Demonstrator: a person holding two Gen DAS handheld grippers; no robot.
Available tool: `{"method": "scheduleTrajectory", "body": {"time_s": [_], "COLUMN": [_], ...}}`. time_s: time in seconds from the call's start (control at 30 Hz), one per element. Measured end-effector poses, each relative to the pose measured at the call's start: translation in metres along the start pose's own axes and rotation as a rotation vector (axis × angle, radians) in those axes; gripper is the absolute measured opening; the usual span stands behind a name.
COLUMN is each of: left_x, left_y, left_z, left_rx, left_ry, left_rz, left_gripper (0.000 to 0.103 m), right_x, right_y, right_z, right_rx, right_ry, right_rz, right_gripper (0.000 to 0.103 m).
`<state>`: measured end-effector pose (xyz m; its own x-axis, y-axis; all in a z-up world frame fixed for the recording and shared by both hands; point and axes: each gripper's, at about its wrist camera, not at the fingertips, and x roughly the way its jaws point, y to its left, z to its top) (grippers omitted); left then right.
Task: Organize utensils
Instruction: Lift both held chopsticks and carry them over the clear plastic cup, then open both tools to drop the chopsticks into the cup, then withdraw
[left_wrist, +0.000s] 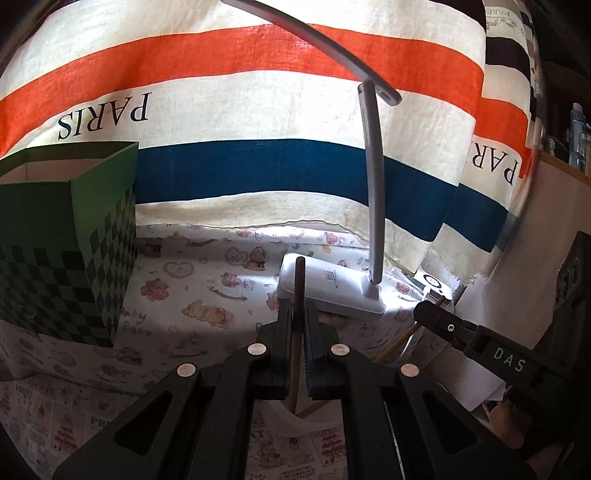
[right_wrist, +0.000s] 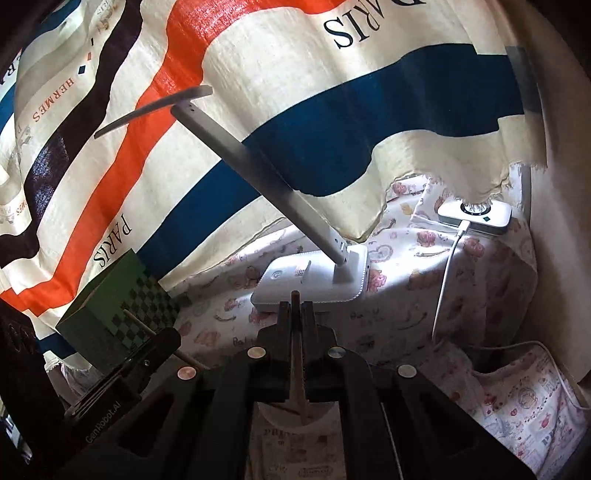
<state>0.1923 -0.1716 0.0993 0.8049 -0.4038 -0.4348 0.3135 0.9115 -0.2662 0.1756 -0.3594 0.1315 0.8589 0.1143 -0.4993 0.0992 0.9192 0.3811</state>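
A desk lamp (left_wrist: 334, 290) serves as the landmark, its base resting on a cloth-covered table (left_wrist: 207, 280). Well to the left of the lamp, an open-topped box (left_wrist: 66, 243) stands on the same table. Behind both hangs a striped cloth (left_wrist: 240, 110). To the right of the lamp, near the wall, a small flat device (right_wrist: 476, 216) lies on the table with a cable (right_wrist: 445, 277) running from it toward the front. In front of the lamp, the left gripper (left_wrist: 298, 314) holds a chopstick (left_wrist: 299, 284) upright, and to its right the right gripper (right_wrist: 294, 314) holds another chopstick (right_wrist: 295, 325).
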Motion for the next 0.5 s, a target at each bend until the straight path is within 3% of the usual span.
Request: {"method": "scheduleTrajectory", "body": {"time_s": [0.33, 0.47, 0.5], "left_x": [0.022, 0.03, 0.032], "left_y": [0.005, 0.009, 0.009], "left_z": [-0.009, -0.002, 0.0], "left_rx": [0.013, -0.011, -0.011], "left_ry": [0.05, 0.064, 0.062], "left_rz": [0.035, 0.013, 0.021], "left_gripper": [0.005, 0.005, 0.012], "right_x": [0.012, 0.014, 0.016], "right_y": [-0.013, -0.019, -0.019], "right_z": [0.004, 0.006, 0.006], "right_rx": [0.032, 0.041, 0.038], "right_ry": [0.043, 0.055, 0.068], "right_rz": [-0.046, -0.054, -0.05], "right_gripper": [0.005, 0.006, 0.006]}}
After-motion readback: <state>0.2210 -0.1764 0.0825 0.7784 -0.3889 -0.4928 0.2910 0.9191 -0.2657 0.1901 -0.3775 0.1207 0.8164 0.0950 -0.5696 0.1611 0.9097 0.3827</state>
